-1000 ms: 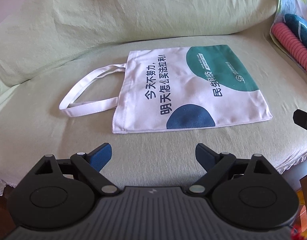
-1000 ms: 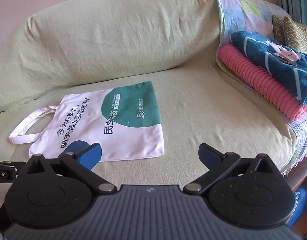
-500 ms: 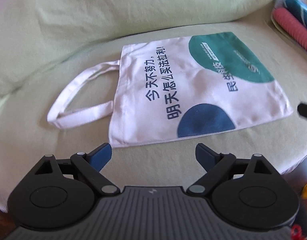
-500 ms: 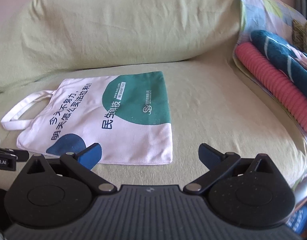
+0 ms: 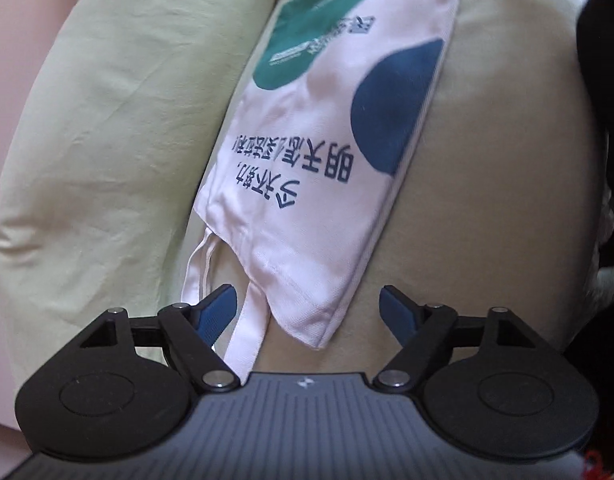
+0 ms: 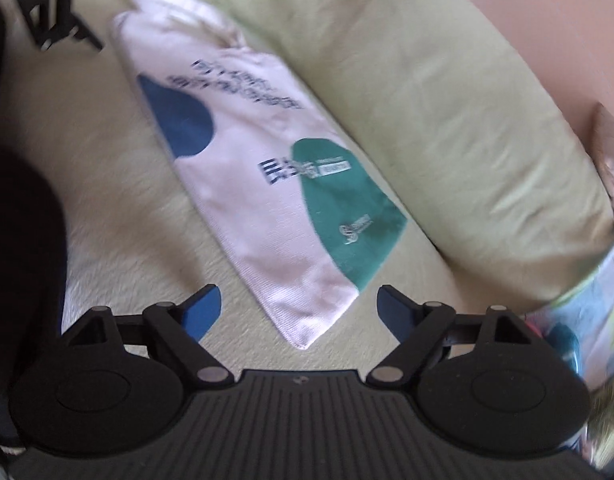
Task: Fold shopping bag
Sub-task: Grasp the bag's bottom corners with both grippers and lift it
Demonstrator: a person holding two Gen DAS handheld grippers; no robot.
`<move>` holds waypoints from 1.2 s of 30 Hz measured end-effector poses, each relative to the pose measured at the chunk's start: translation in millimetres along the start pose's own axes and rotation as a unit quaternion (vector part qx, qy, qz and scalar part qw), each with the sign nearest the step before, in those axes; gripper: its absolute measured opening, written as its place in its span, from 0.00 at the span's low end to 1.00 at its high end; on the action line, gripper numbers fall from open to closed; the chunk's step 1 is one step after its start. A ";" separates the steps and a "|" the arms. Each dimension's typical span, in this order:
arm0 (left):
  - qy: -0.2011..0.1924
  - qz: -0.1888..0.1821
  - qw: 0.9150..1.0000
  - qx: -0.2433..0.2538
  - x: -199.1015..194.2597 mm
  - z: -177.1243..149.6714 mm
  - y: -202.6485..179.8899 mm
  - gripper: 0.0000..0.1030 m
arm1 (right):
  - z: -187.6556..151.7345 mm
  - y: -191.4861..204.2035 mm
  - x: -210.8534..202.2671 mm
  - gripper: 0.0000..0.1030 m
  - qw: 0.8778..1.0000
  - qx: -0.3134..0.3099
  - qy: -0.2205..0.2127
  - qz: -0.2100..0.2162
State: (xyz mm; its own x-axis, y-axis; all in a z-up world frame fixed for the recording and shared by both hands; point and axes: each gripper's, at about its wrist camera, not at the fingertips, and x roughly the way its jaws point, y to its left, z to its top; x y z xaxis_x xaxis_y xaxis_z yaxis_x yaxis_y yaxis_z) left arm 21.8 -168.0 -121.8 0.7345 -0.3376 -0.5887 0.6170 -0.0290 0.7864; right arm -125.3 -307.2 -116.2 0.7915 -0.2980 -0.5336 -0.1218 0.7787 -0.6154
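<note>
White cotton bag is lying flat and unfolded on the green-covered sofa, printed side up, right against the back cushion. What changed in the last second: both grippers dropped in from a higher, wider view and rolled over, so each now sits low at one end of the bag. Left gripper is at the mouth end, jaws apart and closing, with a strap and the mouth corner between them, not pinched yet. Right gripper has the bottom corner between its jaws, also apart and closing. Looks to me like the first pinch before the fold, so nothing is folded yet. As a container: the bag lies flat, probably empty, though I can't see inside.
</note>
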 end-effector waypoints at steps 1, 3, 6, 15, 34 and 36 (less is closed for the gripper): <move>-0.005 -0.002 1.000 0.011 1.3 -1.8 -0.6 0.78 | 0.2 0.5 1.4 0.68 1.000 -0.002 0.000 0.003; -0.018 -0.002 0.999 0.033 2.8 -5.5 -0.9 0.77 | 0.0 1.2 2.7 0.65 1.000 -0.010 -0.002 0.003; -0.025 0.015 0.996 0.084 10.3 -14.0 -4.4 0.67 | -0.7 2.7 5.3 0.56 0.999 -0.042 0.004 -0.012; -0.074 0.017 0.981 0.179 19.6 -31.5 -14.6 0.56 | -12.8 22.9 13.3 0.42 0.982 -0.181 -0.017 -0.047; -0.078 -0.164 0.983 -0.011 -90.8 -40.7 38.2 0.25 | -12.1 -32.8 -78.5 0.07 0.987 -0.043 0.006 0.157; -0.077 -0.164 0.983 -0.019 -98.3 -39.1 48.3 0.26 | -9.4 -48.1 -96.2 0.06 0.981 -0.033 0.000 0.190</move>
State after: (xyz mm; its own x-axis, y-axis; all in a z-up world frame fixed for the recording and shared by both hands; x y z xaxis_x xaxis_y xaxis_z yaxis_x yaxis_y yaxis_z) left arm -9.5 -99.4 -33.2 0.4438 -0.4543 -0.7724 0.8261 -0.1265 0.5491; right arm -201.2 -321.2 -40.6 0.6813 0.0079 -0.7319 -0.4467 0.7967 -0.4071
